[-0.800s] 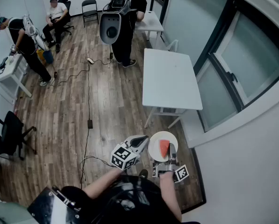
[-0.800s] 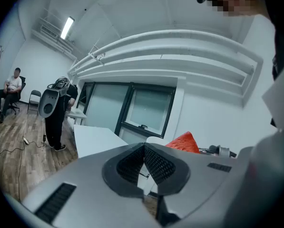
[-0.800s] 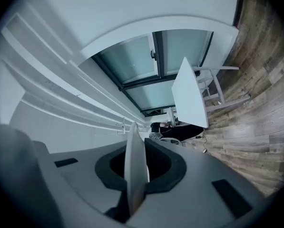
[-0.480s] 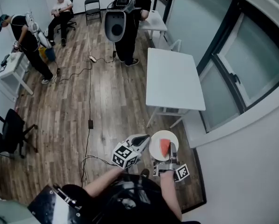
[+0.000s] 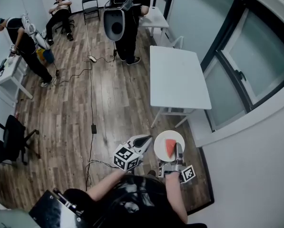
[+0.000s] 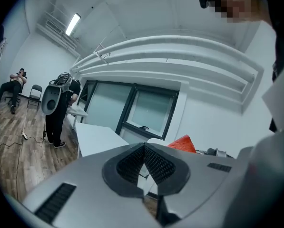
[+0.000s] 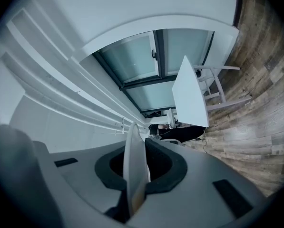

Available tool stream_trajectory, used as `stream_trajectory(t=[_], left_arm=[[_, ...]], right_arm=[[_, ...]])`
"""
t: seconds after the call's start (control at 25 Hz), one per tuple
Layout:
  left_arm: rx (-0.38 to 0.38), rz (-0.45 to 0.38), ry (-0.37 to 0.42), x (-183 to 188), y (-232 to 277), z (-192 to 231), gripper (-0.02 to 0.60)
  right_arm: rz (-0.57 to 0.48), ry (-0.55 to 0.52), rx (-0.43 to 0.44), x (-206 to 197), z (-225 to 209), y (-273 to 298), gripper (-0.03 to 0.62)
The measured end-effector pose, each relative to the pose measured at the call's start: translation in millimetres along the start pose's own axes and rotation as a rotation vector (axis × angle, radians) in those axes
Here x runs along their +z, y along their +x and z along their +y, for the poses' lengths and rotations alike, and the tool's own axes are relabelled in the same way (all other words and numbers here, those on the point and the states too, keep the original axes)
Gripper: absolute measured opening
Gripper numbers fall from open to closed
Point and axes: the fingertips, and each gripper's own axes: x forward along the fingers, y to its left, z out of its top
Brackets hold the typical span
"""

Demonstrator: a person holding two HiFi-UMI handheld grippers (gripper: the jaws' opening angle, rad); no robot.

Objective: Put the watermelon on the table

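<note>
Little has moved since a moment ago: the plate [image 5: 161,147] has crept slightly nearer the table [image 5: 177,75], and we still carry it out front. Our right gripper [image 5: 179,149] has its jaws nearly closed, clamped on the plate's rim, which stands edge-on between the pads in the right gripper view. The watermelon [image 5: 169,148] lies on that plate, well short of the table. Our left gripper [image 5: 146,139] hovers just beside the plate, its jaw tips together and nothing between them.
</note>
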Motion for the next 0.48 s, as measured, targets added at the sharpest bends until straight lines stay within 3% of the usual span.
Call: stream_trajectory(t=[0.28,0.48], left_arm=[[-0.031,0.025,-0.039,-11,-8,16,0.005],[-0.047,0.051,-0.075,-19,13,21,0.005]], right_arm=[[-0.018,0.027,-0.017,-19,-15,-4,0.031],[-0.052,0.054,-0.055,-3,-31,-2,0.031]])
